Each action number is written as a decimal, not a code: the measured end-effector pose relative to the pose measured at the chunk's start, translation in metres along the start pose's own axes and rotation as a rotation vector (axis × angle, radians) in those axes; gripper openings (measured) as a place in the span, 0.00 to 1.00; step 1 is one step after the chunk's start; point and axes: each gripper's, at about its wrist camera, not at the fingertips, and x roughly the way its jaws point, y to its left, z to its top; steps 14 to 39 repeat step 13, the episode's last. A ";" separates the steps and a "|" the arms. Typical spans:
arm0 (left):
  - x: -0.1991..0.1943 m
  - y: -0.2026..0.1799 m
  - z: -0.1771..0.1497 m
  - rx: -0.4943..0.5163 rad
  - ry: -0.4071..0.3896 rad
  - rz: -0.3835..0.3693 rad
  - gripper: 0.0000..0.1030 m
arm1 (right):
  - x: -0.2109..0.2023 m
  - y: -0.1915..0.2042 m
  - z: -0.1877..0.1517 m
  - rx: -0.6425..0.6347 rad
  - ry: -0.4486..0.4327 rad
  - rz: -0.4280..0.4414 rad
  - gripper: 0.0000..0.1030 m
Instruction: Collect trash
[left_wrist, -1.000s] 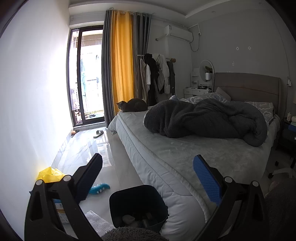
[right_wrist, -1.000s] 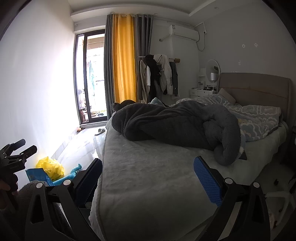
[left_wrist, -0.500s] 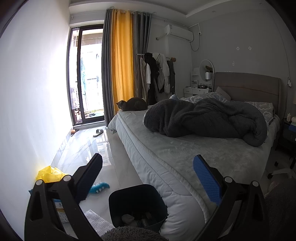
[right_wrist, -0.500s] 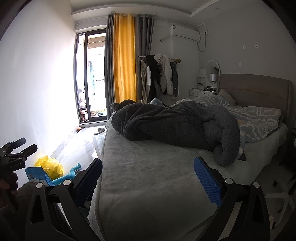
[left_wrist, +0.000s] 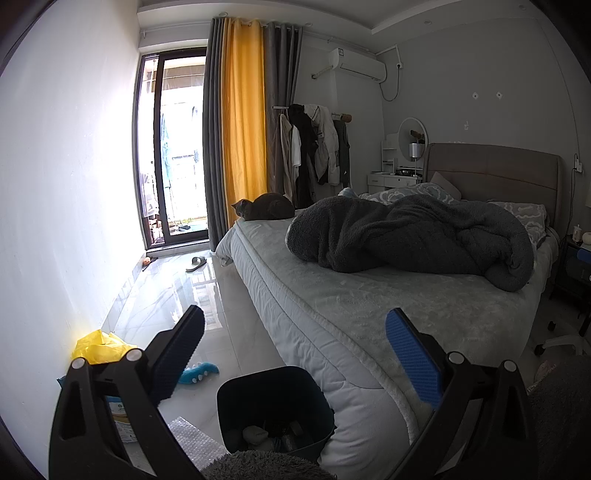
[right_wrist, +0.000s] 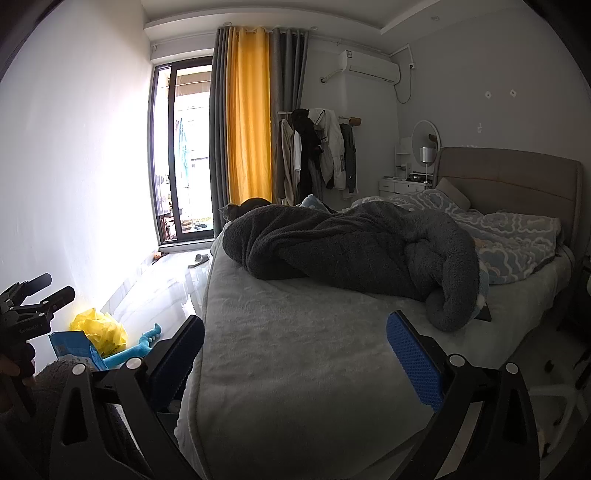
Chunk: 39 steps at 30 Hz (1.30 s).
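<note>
A dark trash bin (left_wrist: 273, 402) stands on the floor by the bed's foot corner, with several items inside. A yellow plastic bag (left_wrist: 98, 345) lies by the left wall; it also shows in the right wrist view (right_wrist: 99, 328). A blue packet (right_wrist: 75, 349), a sheet of bubble wrap (left_wrist: 192, 439) and a teal toy (left_wrist: 197, 371) lie near it. My left gripper (left_wrist: 295, 354) is open and empty above the bin. My right gripper (right_wrist: 295, 354) is open and empty over the bed's foot end. The left gripper also shows in the right wrist view (right_wrist: 35, 295).
A large bed (left_wrist: 351, 306) with a dark blanket (left_wrist: 406, 236) fills the right side. A cat (left_wrist: 264, 206) lies on its far corner. A slipper (left_wrist: 195, 263) lies on the glossy floor near the balcony door. A chair base (left_wrist: 565, 341) stands at right.
</note>
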 end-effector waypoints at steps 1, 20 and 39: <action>0.000 0.000 0.000 0.000 0.000 0.000 0.97 | 0.000 0.000 0.000 0.000 0.000 0.000 0.97; 0.000 0.001 0.001 0.000 0.001 0.000 0.97 | 0.000 -0.001 0.000 -0.001 0.000 0.001 0.97; 0.000 0.001 0.001 0.000 0.001 0.000 0.97 | 0.000 -0.001 0.000 -0.001 0.000 0.001 0.97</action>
